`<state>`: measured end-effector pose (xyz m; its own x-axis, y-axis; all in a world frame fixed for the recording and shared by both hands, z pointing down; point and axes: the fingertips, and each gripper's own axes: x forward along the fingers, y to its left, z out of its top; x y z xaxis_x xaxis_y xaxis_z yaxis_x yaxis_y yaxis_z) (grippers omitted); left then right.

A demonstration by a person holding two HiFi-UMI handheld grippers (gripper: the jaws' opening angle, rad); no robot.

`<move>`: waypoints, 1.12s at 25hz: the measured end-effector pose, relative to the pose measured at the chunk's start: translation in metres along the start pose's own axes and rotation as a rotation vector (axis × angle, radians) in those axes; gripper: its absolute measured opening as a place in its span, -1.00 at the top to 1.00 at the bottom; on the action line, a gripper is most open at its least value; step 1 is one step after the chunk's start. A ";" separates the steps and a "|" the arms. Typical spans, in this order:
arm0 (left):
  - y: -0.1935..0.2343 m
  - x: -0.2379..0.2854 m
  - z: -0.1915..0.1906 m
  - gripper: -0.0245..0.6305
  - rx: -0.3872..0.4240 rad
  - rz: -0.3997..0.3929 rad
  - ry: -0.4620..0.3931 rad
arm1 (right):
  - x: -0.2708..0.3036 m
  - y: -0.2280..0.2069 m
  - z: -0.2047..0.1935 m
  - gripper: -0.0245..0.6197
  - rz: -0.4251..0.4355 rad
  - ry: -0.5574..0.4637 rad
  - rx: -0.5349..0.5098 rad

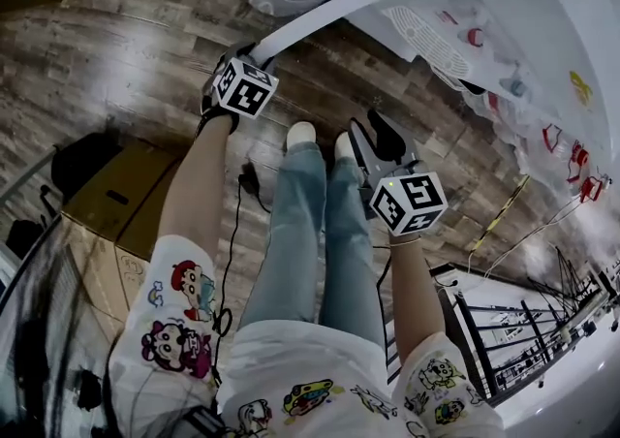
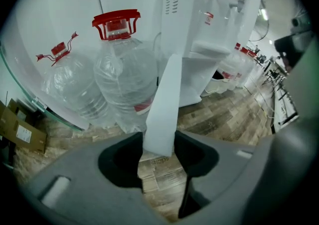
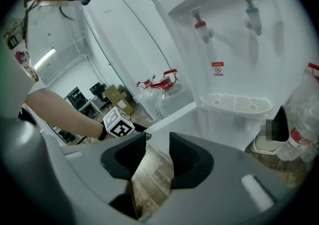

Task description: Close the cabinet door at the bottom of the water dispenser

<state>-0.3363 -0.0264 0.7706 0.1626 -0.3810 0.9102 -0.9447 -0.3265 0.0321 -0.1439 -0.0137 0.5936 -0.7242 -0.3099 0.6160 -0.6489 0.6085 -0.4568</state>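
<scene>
Standing on a wood-plank floor [image 1: 97, 58] by the dispenser [image 3: 234, 55], jugs [image 2: 122, 79] and boxes [image 1: 126, 194] around, left gripper [image 2: 158, 145] clamped on the edge of the swung-out door [image 2: 164, 99], right gripper [image 3: 157, 144] just hanging open, empty.

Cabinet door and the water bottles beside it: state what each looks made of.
Cabinet door: probably plastic or painted metal, going by the thin, flat, smooth matte white panel. Water bottles: clear thin plastic, judging by their see-through, ribbed, slightly crumpled walls.
</scene>
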 end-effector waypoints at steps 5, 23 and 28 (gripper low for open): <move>-0.033 -0.002 -0.010 0.35 -0.044 -0.013 0.023 | -0.017 -0.011 -0.015 0.44 -0.041 -0.018 0.037; -0.129 0.000 -0.014 0.37 -0.279 -0.013 0.071 | -0.078 -0.063 -0.056 0.45 -0.176 -0.119 0.181; -0.153 0.001 -0.012 0.37 -0.304 -0.016 0.085 | -0.097 -0.078 -0.070 0.46 -0.222 -0.154 0.235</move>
<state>-0.1954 0.0333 0.7716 0.1656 -0.3003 0.9394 -0.9862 -0.0529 0.1569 -0.0070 0.0201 0.6147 -0.5744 -0.5334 0.6209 -0.8175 0.3348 -0.4686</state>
